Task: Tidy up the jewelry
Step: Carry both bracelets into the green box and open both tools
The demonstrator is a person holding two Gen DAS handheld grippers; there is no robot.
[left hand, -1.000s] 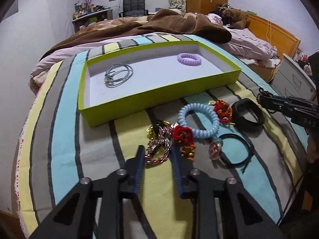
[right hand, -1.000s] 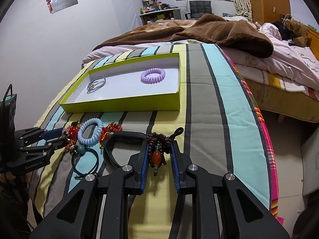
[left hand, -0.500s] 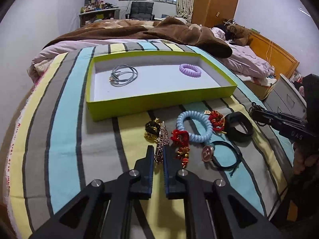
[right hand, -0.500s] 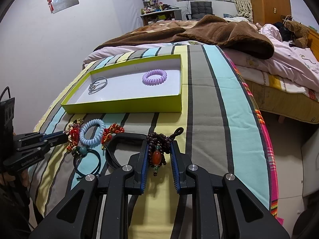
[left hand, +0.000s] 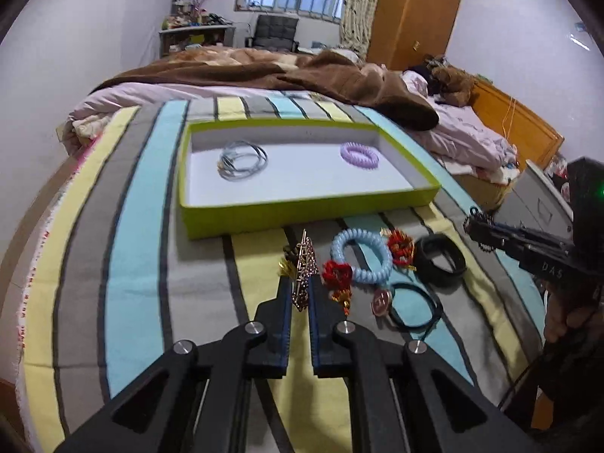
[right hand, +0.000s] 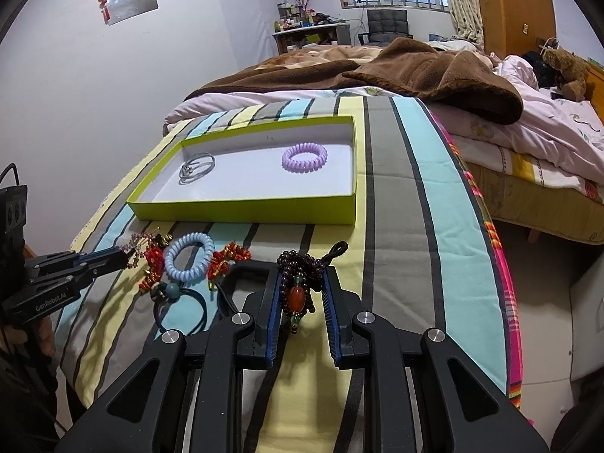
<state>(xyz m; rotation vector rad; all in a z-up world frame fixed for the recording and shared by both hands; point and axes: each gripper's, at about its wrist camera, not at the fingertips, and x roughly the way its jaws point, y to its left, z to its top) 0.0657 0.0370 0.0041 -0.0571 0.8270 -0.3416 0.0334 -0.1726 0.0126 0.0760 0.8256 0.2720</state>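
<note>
My left gripper [left hand: 300,287] is shut on a pink-gold chain bracelet [left hand: 305,260], which stands on edge a little above the striped cloth. My right gripper [right hand: 300,283] is shut on a dark beaded bracelet [right hand: 298,270] with an orange stone. Farther back lies a lime-green tray [left hand: 302,219] with a white floor, and in it are a purple coil tie [left hand: 359,154] and grey hair ties [left hand: 243,158]. The right wrist view shows the tray [right hand: 245,213] and the left gripper [right hand: 126,258] at the left.
On the cloth before the tray lie a blue coil tie [left hand: 360,260], two red ornaments [left hand: 337,275], a black band [left hand: 439,260], a black hair tie [left hand: 411,307] and a gold clip [left hand: 287,264]. A brown blanket [left hand: 302,75] covers the bed behind. The cloth's right edge [right hand: 506,264] drops to the floor.
The left jaws closed on the chain bracelet and raised it off the cloth, so it now stands on edge. The right gripper and its beaded bracelet stayed put.
</note>
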